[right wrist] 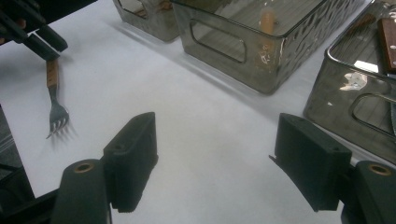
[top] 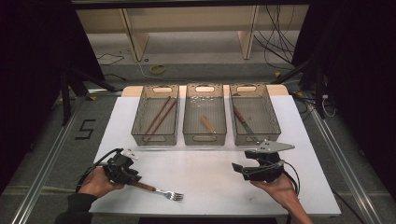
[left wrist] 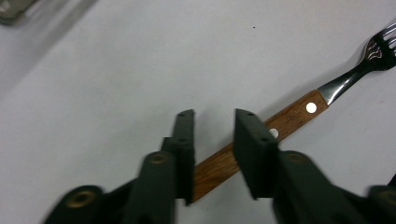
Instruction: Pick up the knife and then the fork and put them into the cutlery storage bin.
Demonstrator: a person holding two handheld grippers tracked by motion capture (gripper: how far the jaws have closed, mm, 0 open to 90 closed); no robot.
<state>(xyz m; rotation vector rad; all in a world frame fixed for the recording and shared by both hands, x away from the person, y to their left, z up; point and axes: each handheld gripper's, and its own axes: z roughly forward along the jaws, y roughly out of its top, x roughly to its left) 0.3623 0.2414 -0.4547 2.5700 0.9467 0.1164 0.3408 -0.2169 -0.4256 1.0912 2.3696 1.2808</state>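
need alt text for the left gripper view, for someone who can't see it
The left tongs stand open over a wooden-handled fork lying slantwise on a white table, its handle passing between the two black jaws with a gap showing beside each. The metal tines point to the upper right corner; a blurred corner of a bin sits at the upper left.

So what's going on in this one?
A person at a white table holds a tool in each hand. The left tool straddles the wooden handle of a fork lying on the table near the front edge; its jaws stand a little apart around the handle, not pressing it. The right tool is open with nothing between its jaws. Three clear bins sit at the back: the left bin holds chopsticks, the middle bin a wooden piece, the right bin a knife.
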